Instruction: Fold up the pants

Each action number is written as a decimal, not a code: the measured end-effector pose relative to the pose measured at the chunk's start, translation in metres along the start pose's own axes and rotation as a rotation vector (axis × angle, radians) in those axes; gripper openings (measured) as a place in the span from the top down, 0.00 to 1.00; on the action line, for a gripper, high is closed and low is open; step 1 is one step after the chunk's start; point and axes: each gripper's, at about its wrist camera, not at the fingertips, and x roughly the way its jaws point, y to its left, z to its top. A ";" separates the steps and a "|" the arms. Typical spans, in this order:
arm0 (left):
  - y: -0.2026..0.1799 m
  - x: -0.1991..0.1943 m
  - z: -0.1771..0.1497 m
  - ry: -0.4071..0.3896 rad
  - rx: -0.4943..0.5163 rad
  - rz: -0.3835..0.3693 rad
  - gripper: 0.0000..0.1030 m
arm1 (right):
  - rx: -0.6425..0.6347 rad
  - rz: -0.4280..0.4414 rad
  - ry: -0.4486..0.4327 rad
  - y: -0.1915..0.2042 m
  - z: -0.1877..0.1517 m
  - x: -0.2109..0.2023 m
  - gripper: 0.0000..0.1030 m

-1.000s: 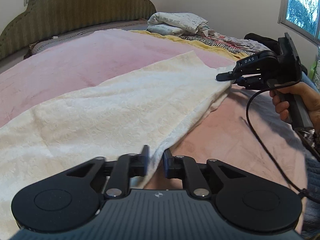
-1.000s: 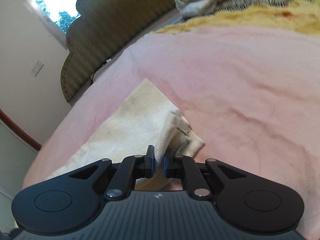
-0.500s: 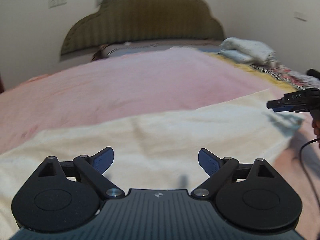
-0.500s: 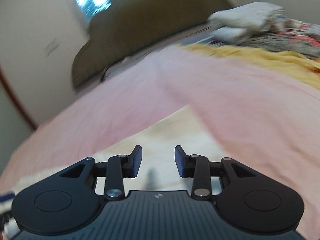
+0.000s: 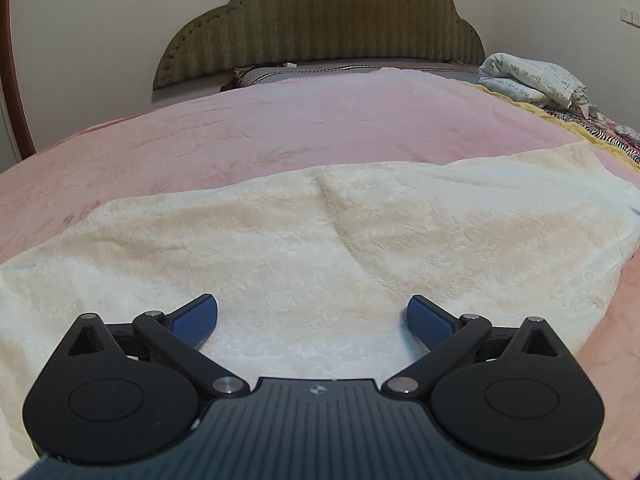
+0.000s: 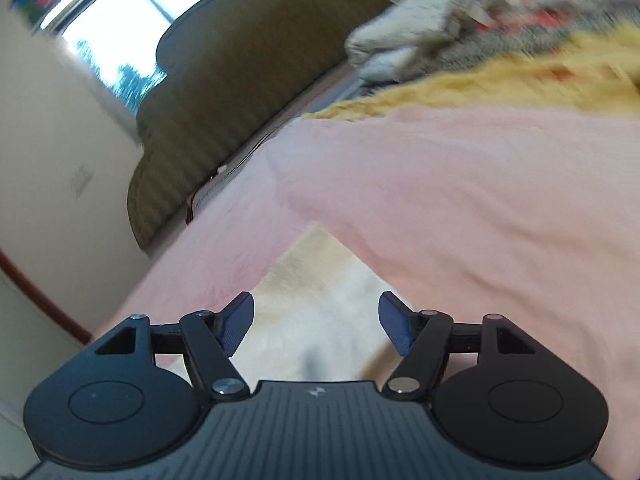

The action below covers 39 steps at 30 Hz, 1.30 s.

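Observation:
Cream-white textured pants [image 5: 320, 236] lie spread flat across the pink bedspread [image 5: 304, 120], running left to right in the left wrist view. My left gripper [image 5: 313, 318] hovers over their near edge, its jaws still opening wide, with nothing pinched between the blue pads. In the blurred right wrist view one end of the pants [image 6: 316, 296] lies as a pointed corner on the pink bedspread [image 6: 480, 208]. My right gripper [image 6: 316, 320] hangs just above that end, jaws opening, pads clear of the cloth.
A green padded headboard [image 5: 320, 20] stands at the far end of the bed. Folded white bedding [image 5: 528, 80] and a yellow and striped blanket [image 5: 600, 128] lie at the far right. A window [image 6: 116, 40] shows in the right wrist view.
Both grippers let go of the pants and opened. The cloth settled flat on the bed. The left view swung left, so the right gripper left its frame; the right gripper lifted a little.

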 end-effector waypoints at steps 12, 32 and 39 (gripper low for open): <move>-0.001 -0.001 -0.002 -0.003 0.000 0.003 0.00 | 0.261 0.181 0.155 -0.032 -0.020 0.030 0.34; 0.036 -0.015 0.020 -0.005 -0.303 -0.272 0.03 | -0.022 0.100 -0.074 0.031 -0.014 0.065 0.90; 0.087 -0.002 0.019 0.062 -0.793 -0.620 0.01 | -0.529 0.215 -0.136 0.149 -0.050 0.034 0.90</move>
